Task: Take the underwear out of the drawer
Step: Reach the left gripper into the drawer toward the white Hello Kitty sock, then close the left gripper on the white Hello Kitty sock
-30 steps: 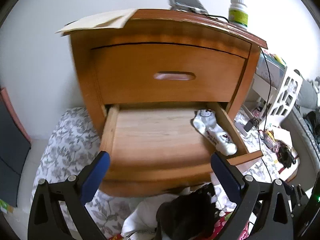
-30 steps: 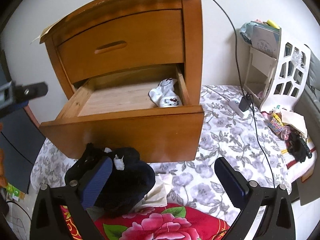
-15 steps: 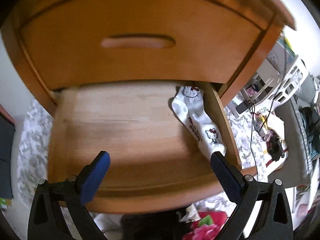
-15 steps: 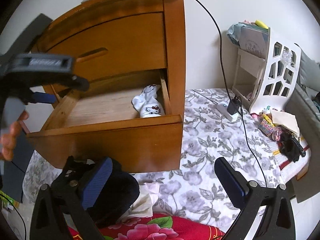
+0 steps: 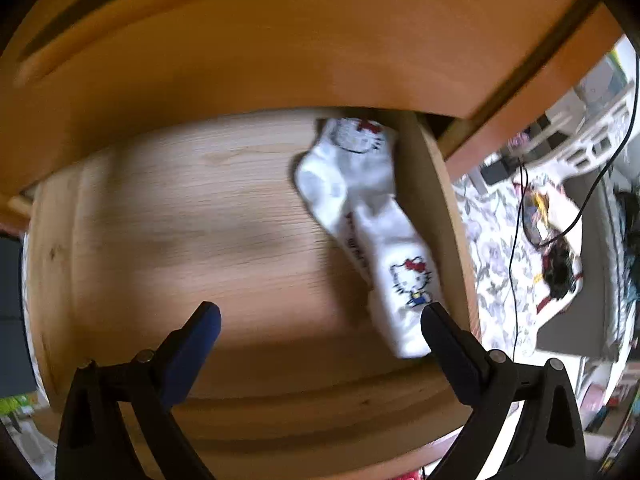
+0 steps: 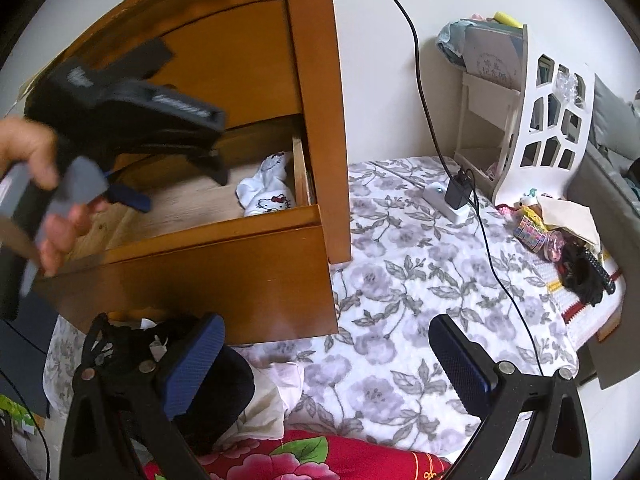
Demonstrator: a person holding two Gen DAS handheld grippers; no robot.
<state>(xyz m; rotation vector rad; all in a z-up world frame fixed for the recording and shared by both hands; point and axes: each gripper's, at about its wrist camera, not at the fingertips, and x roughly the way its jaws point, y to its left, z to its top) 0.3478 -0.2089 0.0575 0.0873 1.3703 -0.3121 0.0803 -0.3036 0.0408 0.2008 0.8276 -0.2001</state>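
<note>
While your left gripper [image 5: 320,316] hangs spread over the drawer [image 5: 180,216], the socks [image 5: 368,224] lie against its right wall. Your right gripper [image 6: 328,340], also spread, is below the drawer front, above dark clothes [image 6: 224,376].

My left gripper [image 5: 318,320] hangs over the open drawer [image 5: 180,232], jaws spread wide and empty. White cartoon-cat socks [image 5: 368,224] lie along the drawer's right wall, their near end touching my right finger [image 5: 448,344].
</note>
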